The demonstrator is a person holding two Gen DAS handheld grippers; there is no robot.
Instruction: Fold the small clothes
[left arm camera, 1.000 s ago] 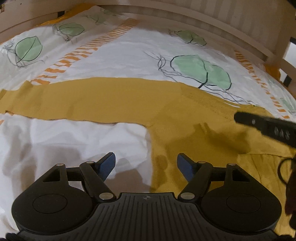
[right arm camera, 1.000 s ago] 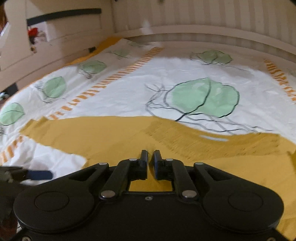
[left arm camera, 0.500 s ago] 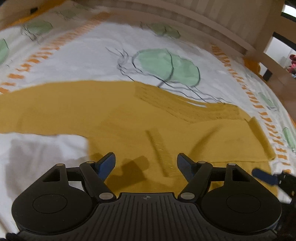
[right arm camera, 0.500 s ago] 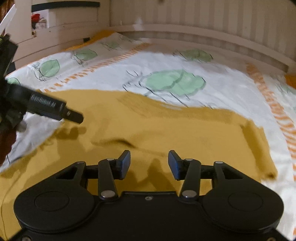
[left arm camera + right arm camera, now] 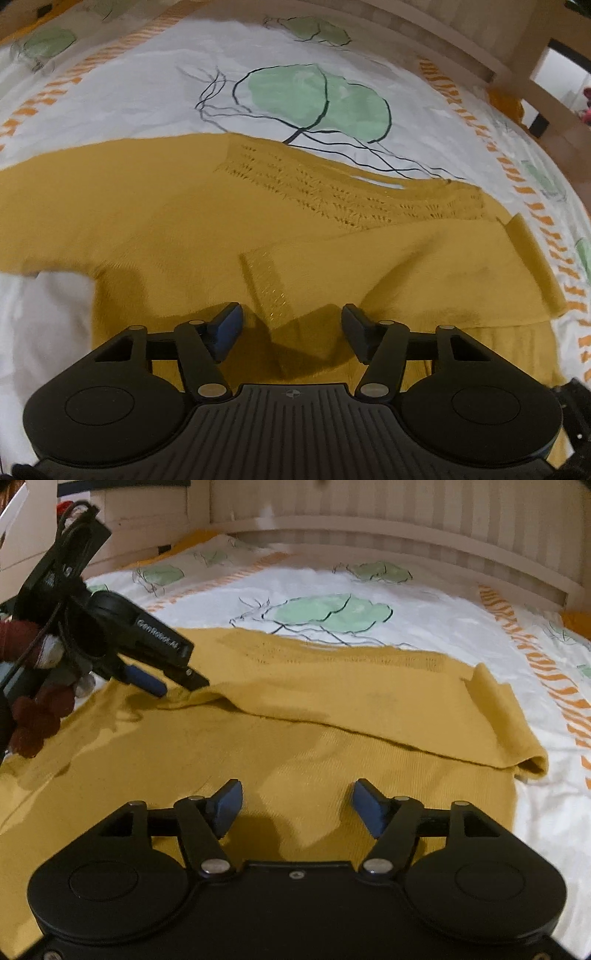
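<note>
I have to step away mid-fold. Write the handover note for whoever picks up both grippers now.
Left gripper: closing, fingers either side of the ribbed cuff of the folded-in sleeve, not pressing on it yet.
Right gripper: opening, empty, over the mustard-yellow knitted sweater.
The sweater lies flat on the white leaf-print bedsheet.
Done: one sleeve is folded across the body.
Left: the other sleeve, spread out towards the left in the left wrist view, then folding the body.
</note>
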